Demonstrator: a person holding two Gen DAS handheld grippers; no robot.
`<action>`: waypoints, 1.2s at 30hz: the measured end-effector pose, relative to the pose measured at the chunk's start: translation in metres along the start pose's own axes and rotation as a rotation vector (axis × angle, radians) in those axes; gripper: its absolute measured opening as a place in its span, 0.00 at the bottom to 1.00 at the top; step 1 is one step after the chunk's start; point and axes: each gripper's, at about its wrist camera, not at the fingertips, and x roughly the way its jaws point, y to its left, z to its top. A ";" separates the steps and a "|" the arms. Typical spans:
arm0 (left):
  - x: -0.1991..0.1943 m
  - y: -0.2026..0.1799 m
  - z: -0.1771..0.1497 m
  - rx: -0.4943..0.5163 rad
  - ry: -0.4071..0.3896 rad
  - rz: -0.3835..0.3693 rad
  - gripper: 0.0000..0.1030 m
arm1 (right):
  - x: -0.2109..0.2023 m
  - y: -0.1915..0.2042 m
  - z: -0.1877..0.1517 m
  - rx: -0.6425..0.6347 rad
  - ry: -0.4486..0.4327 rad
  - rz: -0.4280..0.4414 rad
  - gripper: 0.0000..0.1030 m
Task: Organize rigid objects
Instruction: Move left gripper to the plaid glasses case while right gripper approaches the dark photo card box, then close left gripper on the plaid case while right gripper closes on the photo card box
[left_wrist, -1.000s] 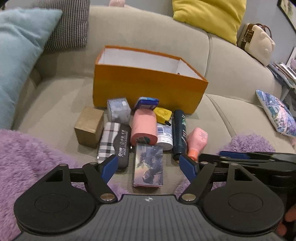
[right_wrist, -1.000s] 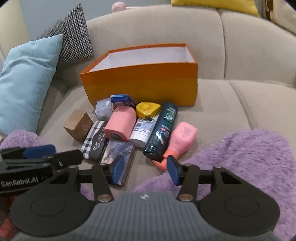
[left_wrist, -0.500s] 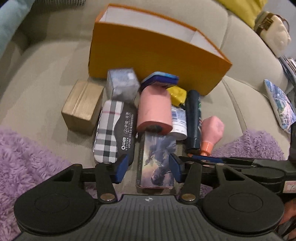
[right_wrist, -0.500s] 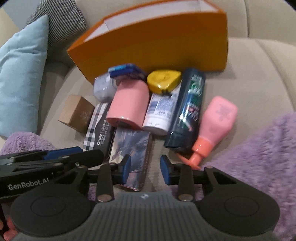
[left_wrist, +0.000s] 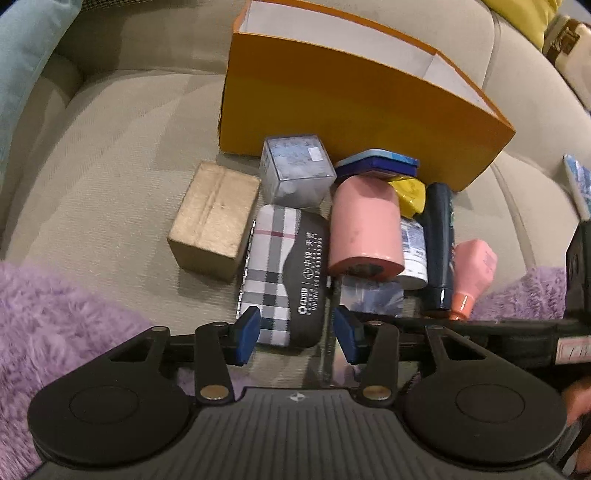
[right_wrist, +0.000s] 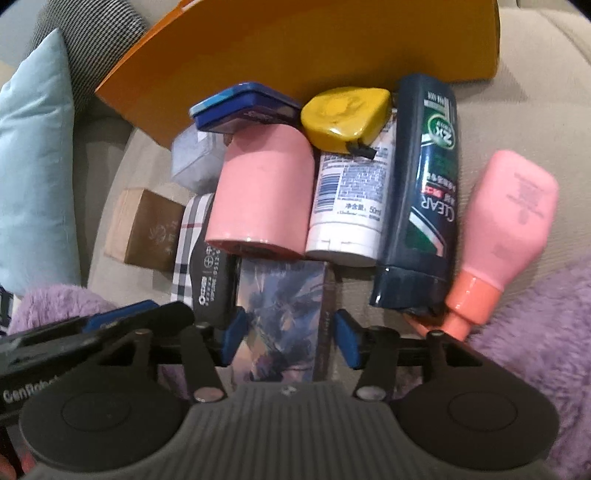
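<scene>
An orange box (left_wrist: 354, 110) stands open on the sofa, and a pile of objects lies in front of it. My left gripper (left_wrist: 295, 334) is open, its fingers on either side of the near end of a plaid glasses case (left_wrist: 284, 273). My right gripper (right_wrist: 288, 338) is open around the near end of a flat picture box (right_wrist: 284, 314). The pile also holds a pink cylinder (right_wrist: 262, 192), a white tube (right_wrist: 351, 206), a dark shampoo bottle (right_wrist: 428, 192), a pink bottle (right_wrist: 506, 229), a yellow tape measure (right_wrist: 343, 114), a blue tin (right_wrist: 243, 107), a clear cube (left_wrist: 295, 170) and a brown box (left_wrist: 214, 214).
A purple fluffy blanket (left_wrist: 62, 321) covers the near sofa on both sides (right_wrist: 535, 332). A light blue cushion (right_wrist: 33, 166) and a checked cushion (right_wrist: 92, 40) lie at the left. A yellow cushion (left_wrist: 517, 11) sits at the back right.
Both grippers have moved forward and down toward the pile. The left shifted left from the picture box to the glasses case. The right now straddles the picture box.
</scene>
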 end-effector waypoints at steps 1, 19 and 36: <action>0.001 0.000 0.001 0.000 0.004 0.002 0.53 | 0.001 0.000 0.001 0.004 0.003 0.001 0.53; 0.039 0.018 0.020 -0.054 0.091 0.022 0.74 | -0.044 0.034 -0.012 -0.248 -0.115 -0.179 0.24; -0.008 0.019 0.002 -0.067 -0.004 -0.155 0.19 | -0.039 0.025 -0.007 -0.131 -0.080 -0.065 0.23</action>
